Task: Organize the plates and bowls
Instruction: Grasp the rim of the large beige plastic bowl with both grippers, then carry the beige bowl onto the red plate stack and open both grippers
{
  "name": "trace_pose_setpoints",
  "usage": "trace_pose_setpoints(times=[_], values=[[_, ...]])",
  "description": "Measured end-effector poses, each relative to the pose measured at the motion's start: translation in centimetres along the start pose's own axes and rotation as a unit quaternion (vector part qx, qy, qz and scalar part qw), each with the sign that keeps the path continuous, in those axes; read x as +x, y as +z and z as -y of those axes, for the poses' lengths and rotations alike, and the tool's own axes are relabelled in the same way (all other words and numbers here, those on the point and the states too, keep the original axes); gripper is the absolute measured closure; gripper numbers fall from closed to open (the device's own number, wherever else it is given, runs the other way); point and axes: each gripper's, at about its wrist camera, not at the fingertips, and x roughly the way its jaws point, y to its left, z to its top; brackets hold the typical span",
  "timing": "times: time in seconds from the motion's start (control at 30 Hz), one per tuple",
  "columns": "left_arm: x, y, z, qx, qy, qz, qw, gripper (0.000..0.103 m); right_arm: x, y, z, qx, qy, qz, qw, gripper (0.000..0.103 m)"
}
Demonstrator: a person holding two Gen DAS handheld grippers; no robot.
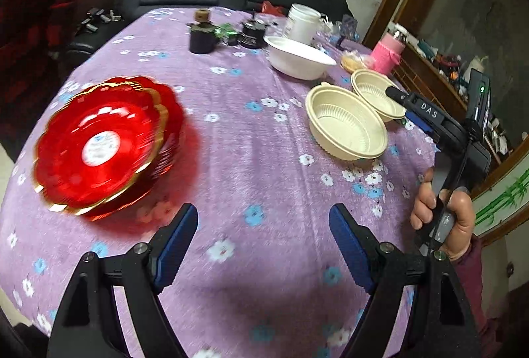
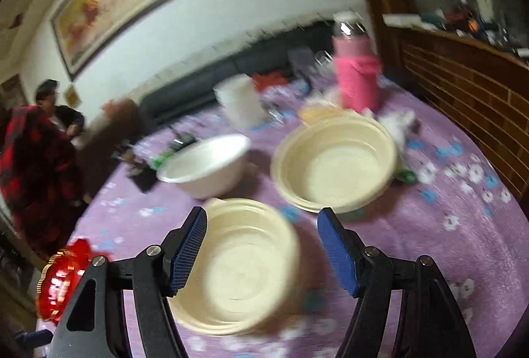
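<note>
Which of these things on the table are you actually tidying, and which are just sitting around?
For the job:
stack of red plates
nearer cream bowl
farther cream bowl
white bowl

Just lying about:
white mug
pink-sleeved bottle
black jar
floral tablecloth

Dim indoor light, motion blur, fisheye-dark corners
</note>
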Motion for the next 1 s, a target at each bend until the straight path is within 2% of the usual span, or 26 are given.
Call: trace_pose_setpoints(times=[0.13,0.27,0.43,0.57,0.63,0.67,0.7,0.73,0.77,0.8,0.87,1.0], values=[[3.3,2.7,2.4,-0.005,-0.021,-0.010,0.9997,0.022,1.3,0.0,1.5,0.028,0.014,-0.035,0.999,0.032],[6.6,5.6,3.9,-0.024,-0.045,-0.007,0.9987,0.022,2.1,-0.5,0.0,-0.010,-0.003,-0.050,0.999,0.036],[12.3,8.4,4.5,-0.032,-0.026,-0.040,0.9983,0.022,3.9,-1.9,-0.9,-0.047,-0.026,-0.087,0.995,0.045],[15.4,9.0,4.2,-0.041,-0.027,-0.078,0.9957,0.023,5.3,-2.2,-0.4,-0.043,-0.033,-0.114,0.992,0.053],[16.7,9.0,4.0,-0.044,-0.028,-0.095,0.9941,0.030,5.6,-2.5,-0.1,-0.035,-0.028,-0.125,0.991,0.059],[17.2,8.9,4.0,-0.044,-0.031,-0.103,0.9932,0.042,5.9,-2.6,0.1,-0.027,-0.024,-0.134,0.990,0.064],[17.5,9.0,4.1,-0.040,-0.031,-0.107,0.9929,0.045,6.1,-2.6,0.3,-0.021,-0.022,-0.139,0.990,0.066],[17.5,9.3,4.5,-0.028,-0.028,-0.102,0.9940,0.054,6.3,-2.7,0.4,-0.016,-0.019,-0.144,0.989,0.070],[17.6,9.4,4.8,-0.021,-0.036,-0.105,0.9936,0.067,6.5,-2.7,0.6,-0.011,-0.016,-0.148,0.989,0.075],[17.7,9.5,5.0,-0.017,-0.045,-0.109,0.9928,0.076,6.5,-2.7,0.6,-0.011,-0.016,-0.146,0.989,0.076],[17.9,9.6,5.4,-0.015,-0.050,-0.114,0.9921,0.077,6.4,-2.8,0.6,-0.011,-0.013,-0.146,0.989,0.084],[17.6,9.4,6.5,0.005,-0.044,-0.110,0.9929,0.077,6.2,-2.9,0.5,-0.013,-0.011,-0.141,0.990,0.087]])
